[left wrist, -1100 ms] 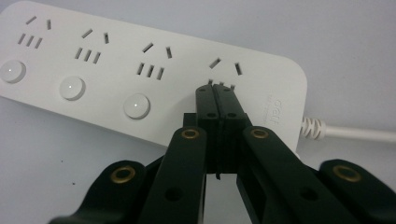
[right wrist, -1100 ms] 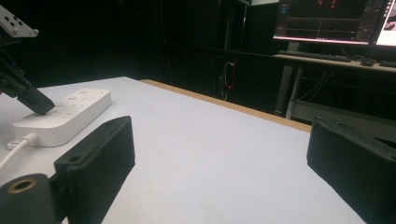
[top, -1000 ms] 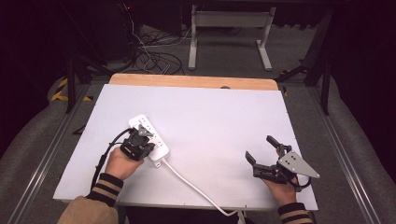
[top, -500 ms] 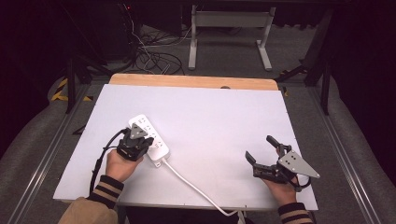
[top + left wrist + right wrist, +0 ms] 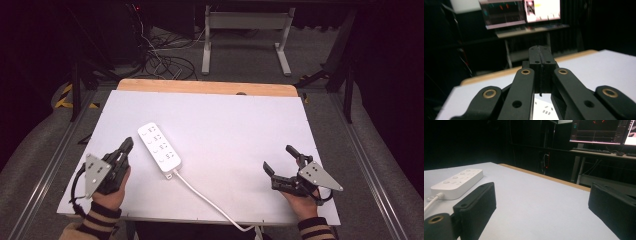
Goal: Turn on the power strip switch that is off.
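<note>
A white power strip (image 5: 159, 146) lies flat on the white table top (image 5: 235, 120), left of centre, and its white cable (image 5: 207, 199) runs off the front edge. My left gripper (image 5: 126, 146) rests just left of the strip, apart from it, with its jaws shut on nothing. Its own view has the closed gripper (image 5: 541, 58) above a corner of the strip (image 5: 544, 109). My right gripper (image 5: 279, 159) sits near the front right corner, open and empty. Between its wide jaws (image 5: 541, 202) there is bare table, with the strip (image 5: 458, 182) far left.
A wooden strip (image 5: 210, 87) edges the table's far side. Beyond it are tangled floor cables (image 5: 165, 60) and a desk frame (image 5: 245, 30). Lit monitors (image 5: 524, 11) stand on a desk past the table.
My left gripper has drawn back off the power strip, moving left and toward the front edge. The strip is now fully uncovered. The right gripper has stayed put.
</note>
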